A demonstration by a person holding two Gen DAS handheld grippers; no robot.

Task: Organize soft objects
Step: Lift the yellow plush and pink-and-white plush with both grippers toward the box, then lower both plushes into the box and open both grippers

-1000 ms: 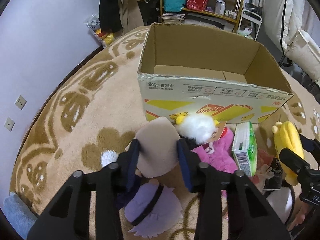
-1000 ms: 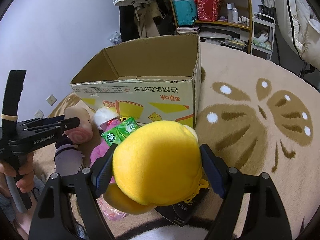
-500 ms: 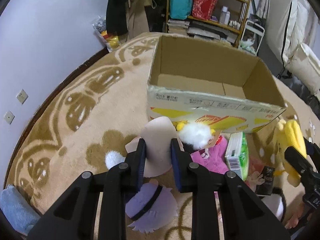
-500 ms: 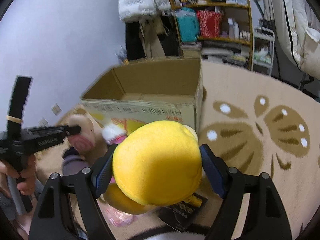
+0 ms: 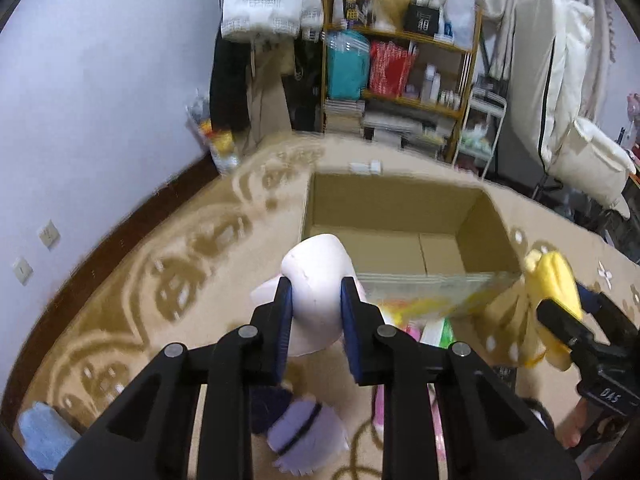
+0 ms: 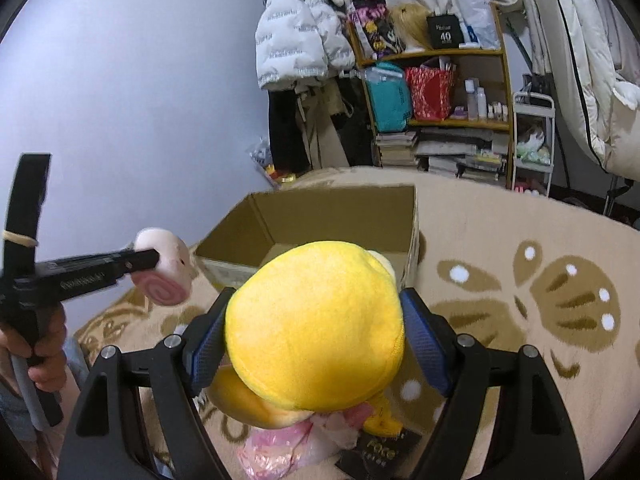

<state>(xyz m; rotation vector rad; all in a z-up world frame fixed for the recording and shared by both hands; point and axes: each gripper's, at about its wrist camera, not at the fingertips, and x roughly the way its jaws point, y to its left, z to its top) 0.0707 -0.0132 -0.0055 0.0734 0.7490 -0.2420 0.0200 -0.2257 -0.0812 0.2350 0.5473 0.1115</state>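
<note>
Left tongs (image 5: 316,308) clamp a pink plush (image 5: 316,280), right tongs (image 6: 314,340) clamp a yellow plush (image 6: 316,320), both held above the rug (image 6: 520,240) just short of the open cardboard box (image 6: 340,208). Carry step; next likely move over the opening and release. Readable: "40" on a shelf box (image 6: 444,34)

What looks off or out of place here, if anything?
Nothing damaged or spilled. The cardboard box sits upright and open on the rug. Both grips look off-centre: the left gripper pinches the pink plush low, and the yellow plush bulges well past the right gripper.
</note>
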